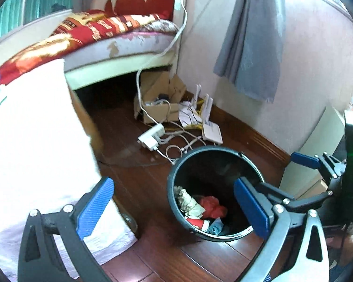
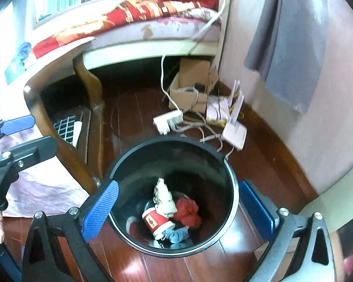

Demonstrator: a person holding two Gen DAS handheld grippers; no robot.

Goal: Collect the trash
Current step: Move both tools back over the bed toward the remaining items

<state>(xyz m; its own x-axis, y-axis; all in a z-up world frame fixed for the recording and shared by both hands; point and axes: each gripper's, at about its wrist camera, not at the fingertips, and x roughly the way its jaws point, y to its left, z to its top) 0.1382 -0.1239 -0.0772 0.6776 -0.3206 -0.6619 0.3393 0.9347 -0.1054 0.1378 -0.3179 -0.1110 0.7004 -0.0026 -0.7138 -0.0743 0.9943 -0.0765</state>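
A black round trash bin (image 1: 214, 151) stands on the wooden floor; in the right wrist view its rim (image 2: 176, 139) fills the middle. Inside lie crumpled paper (image 2: 163, 197), a red paper cup (image 2: 155, 221), a red bag (image 2: 188, 211) and a blue scrap (image 2: 178, 235). My left gripper (image 1: 174, 208) hovers open above the bin's left side with nothing between its blue pads. My right gripper (image 2: 178, 209) hangs open straight over the bin's mouth, also holding nothing. Each gripper shows in the other's view: the right gripper (image 1: 277, 171) at the right, the left gripper (image 2: 44, 130) at the left.
A table under a white cloth (image 1: 35, 141) with a wooden leg (image 2: 66, 141) stands left of the bin. Behind the bin lie a power strip (image 1: 151, 136), a router (image 1: 211, 131), cables and a cardboard box (image 1: 157, 110). A bed (image 1: 120, 47) and grey curtain (image 1: 254, 35) are at the back.
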